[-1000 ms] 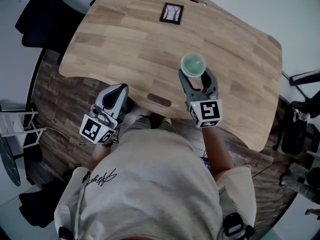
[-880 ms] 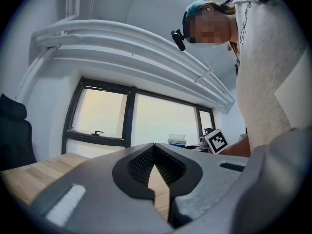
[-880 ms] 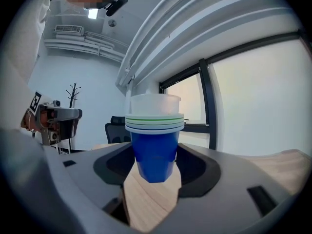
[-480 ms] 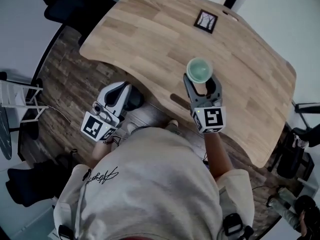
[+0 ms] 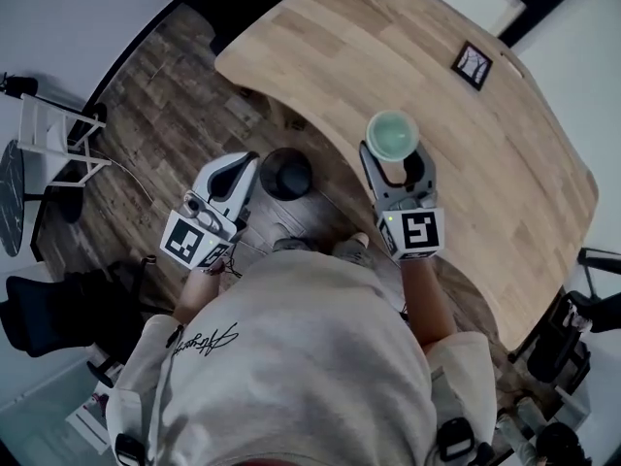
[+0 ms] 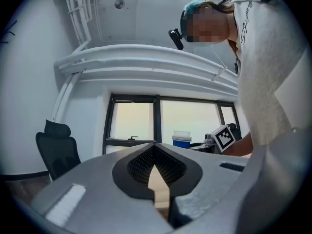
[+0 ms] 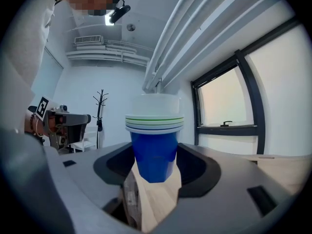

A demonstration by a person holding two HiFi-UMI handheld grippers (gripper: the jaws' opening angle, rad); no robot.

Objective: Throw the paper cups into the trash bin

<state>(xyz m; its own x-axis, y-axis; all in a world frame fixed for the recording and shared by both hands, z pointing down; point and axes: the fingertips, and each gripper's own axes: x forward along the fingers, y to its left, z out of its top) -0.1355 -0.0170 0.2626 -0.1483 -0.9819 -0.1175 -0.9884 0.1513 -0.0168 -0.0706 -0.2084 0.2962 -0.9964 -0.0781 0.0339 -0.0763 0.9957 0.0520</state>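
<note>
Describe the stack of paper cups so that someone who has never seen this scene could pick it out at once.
Find the big wooden table; at its curved near edge the right gripper reaches forward. The stack of paper cups stands upright between its jaws: a blue outer cup with pale rims nested above, while the left gripper is shut and empty.

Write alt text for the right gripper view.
The right gripper holds a stack of paper cups, blue outermost, upright between its jaws. Behind are a window at right and a coat stand at left.
</note>
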